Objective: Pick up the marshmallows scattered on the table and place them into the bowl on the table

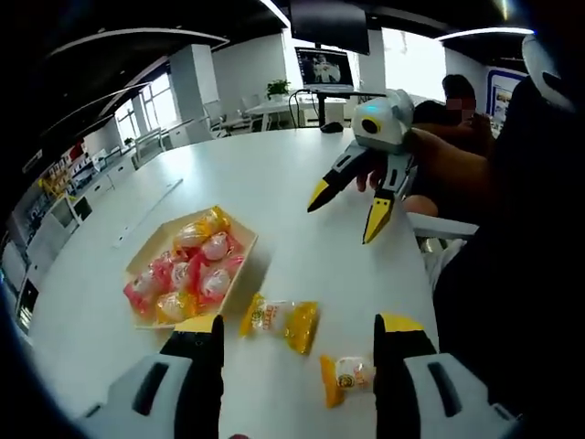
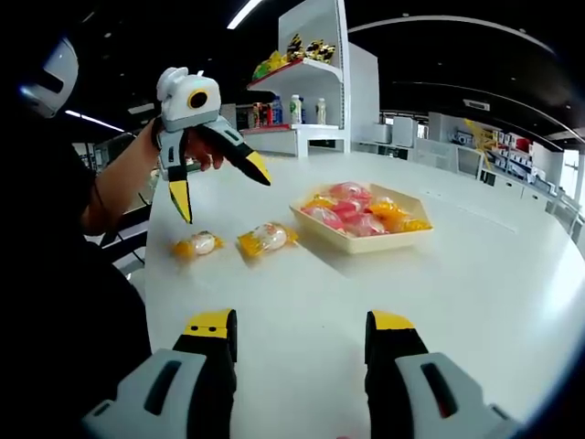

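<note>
Yellow-tipped left claw hovering, jaws apart, holding nothing, over two wrapped marshmallows lying loose on the white table. Right claw likewise gaping and empty. Bowl sitting nearby, already holding most sweets; two seemingly remaining.

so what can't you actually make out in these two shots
- Bowl contents: wrapped sweets pile up, so the count and the bottom layer are hidden in both views.
- Loose marshmallows: wrapper print too small to read.
- Shelf items: too small and far off in the right gripper view.
</note>
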A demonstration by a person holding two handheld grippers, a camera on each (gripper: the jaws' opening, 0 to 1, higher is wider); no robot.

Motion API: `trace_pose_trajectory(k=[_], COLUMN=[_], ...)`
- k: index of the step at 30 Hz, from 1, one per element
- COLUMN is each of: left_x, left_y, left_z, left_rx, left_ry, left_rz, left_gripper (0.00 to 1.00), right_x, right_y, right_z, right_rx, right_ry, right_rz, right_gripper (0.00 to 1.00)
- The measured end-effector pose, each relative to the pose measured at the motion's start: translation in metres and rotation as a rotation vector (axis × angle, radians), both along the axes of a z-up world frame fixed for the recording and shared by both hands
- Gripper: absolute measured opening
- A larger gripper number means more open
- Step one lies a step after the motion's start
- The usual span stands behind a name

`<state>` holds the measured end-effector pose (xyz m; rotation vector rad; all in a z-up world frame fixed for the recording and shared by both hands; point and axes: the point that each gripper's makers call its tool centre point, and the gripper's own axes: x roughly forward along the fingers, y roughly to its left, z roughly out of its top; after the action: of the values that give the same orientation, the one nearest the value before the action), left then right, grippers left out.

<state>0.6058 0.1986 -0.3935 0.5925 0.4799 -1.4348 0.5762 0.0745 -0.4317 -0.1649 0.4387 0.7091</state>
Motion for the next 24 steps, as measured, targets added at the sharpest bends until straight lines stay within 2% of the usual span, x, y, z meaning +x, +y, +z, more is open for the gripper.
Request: trace_pose_trajectory(k=[7, 11, 15, 18, 22, 24], left_x=[-0.002, -0.011, -0.015, -0.016, -0.026, -0.032], left_y=[0.005, 0.004, 0.007, 0.011, 0.014, 0.015], left_z=[-0.001, 0.000, -0.007, -0.013, -0.015, -0.018], left_rx=[0.018, 0.002, 0.036, 0.075, 0.090, 0.105], left_ry=[0.004, 0.059, 0.037, 0.031, 0.059, 0.068], left_rz=[0.005, 0.009, -0.012, -0.011, -0.039, -0.057], left_gripper=[0.66, 0.70, 0.72, 0.70, 0.67, 0.63], right_x=[0.000, 0.000, 0.000, 0.000, 0.000, 0.000], right_y=[0.000, 0.000, -0.001, -0.002, -0.002, -0.001], right_z=[0.000, 0.000, -0.001, -0.002, -0.002, -0.002], right_rx=[0.001, 0.000, -0.003, -0.003, -0.002, -0.004], right_ry=[0.000, 0.001, 0.004, 0.006, 0.009, 0.009], right_rz=[-0.001, -0.001, -0.004, -0.006, -0.009, -0.007], right_gripper=[0.56, 0.56, 0.56, 0.56, 0.56, 0.56])
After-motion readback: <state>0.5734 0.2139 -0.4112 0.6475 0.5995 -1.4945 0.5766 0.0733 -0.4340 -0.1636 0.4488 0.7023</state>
